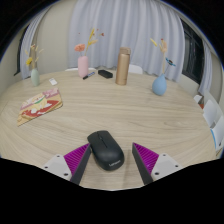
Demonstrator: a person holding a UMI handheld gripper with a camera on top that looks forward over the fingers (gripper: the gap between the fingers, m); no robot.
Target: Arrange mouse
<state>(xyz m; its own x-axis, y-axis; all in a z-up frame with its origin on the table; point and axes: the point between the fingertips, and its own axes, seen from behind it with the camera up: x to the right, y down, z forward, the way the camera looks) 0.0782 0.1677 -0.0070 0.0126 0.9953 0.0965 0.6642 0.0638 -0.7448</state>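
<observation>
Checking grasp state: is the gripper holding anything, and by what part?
Nothing held. The mouse rests on the table between the open gripper jaws, gaps either side.

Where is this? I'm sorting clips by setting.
Probably a staged indoor tabletop: a round wooden table with vases before curtains. A mouse lies between the open gripper's fingers.

Matt black plastic mouse on pale wood-grain table, smooth; tan cork-like cylinder at 12 o'clock.

Handheld two-finger gripper level above table, magenta-padded fingers spread wide apart, nothing clamped.
</observation>
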